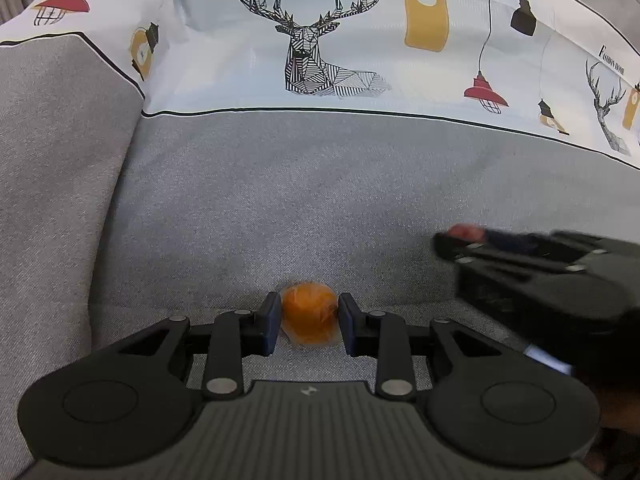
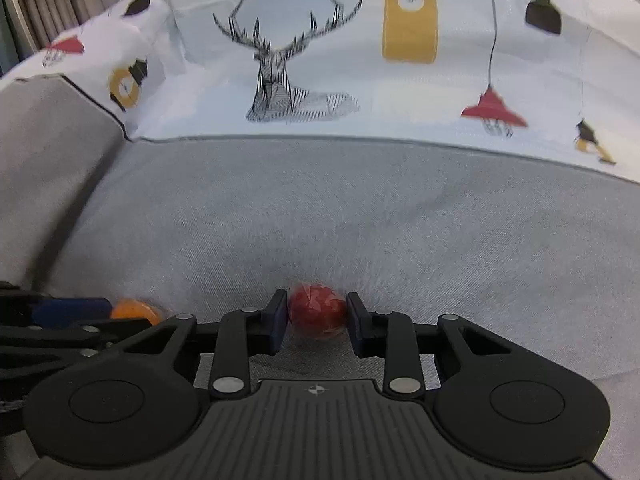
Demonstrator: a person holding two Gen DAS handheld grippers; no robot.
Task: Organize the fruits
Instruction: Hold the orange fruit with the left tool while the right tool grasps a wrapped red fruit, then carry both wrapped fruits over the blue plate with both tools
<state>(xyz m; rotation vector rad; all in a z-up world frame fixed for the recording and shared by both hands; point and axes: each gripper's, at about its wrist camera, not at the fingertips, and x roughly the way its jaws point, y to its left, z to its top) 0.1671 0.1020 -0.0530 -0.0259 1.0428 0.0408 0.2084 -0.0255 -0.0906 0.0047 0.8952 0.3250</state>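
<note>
A small orange fruit (image 1: 308, 314) in clear wrap rests on the grey sofa seat (image 1: 320, 208). My left gripper (image 1: 309, 322) is shut on it, a pad against each side. In the right wrist view a small red fruit (image 2: 317, 310), also wrapped, sits between the pads of my right gripper (image 2: 317, 318), which touch both its sides. That view also shows the orange fruit (image 2: 134, 310) at lower left beside a left gripper finger (image 2: 72, 308). From the left wrist view the right gripper (image 1: 460, 242) reaches in from the right with the red fruit (image 1: 464, 232) at its tip.
The grey armrest (image 1: 56, 152) rises on the left. Behind the seat stands the white backrest cover (image 1: 328, 40), printed with a deer and hanging lamps. The two grippers sit close side by side low over the seat.
</note>
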